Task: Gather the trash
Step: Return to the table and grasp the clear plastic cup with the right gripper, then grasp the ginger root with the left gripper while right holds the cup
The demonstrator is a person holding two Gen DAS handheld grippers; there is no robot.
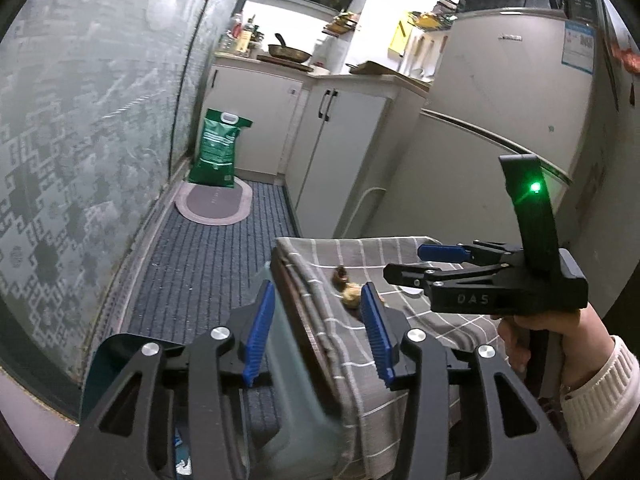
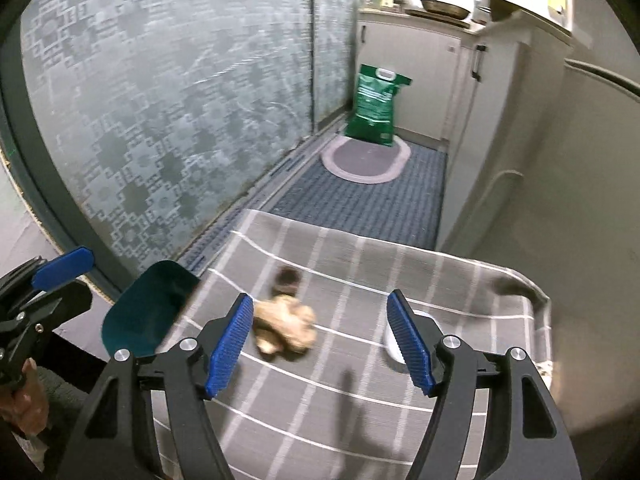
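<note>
A small table under a grey checked cloth [image 2: 360, 400] carries the trash: a crumpled tan lump [image 2: 286, 328] and, just behind it, a dark brown scrap [image 2: 286, 278]. Both also show in the left wrist view, the tan lump [image 1: 352, 296] and the brown scrap [image 1: 342, 274]. My right gripper [image 2: 320, 344] hovers open over the cloth, the tan lump close to its left pad and untouched. My left gripper [image 1: 318, 334] stands open at the table's left edge, straddling the cloth edge and a blurred teal plastic container [image 1: 296, 420]; its pads press on nothing.
A small white round object [image 2: 394, 344] sits on the cloth behind my right gripper's right finger. A frosted glass door [image 1: 80, 140] runs along the left. Beyond lie a striped floor mat [image 1: 208, 272], an oval rug [image 1: 214, 202], a green bag [image 1: 216, 148], white cabinets [image 1: 344, 152] and a fridge [image 1: 500, 120].
</note>
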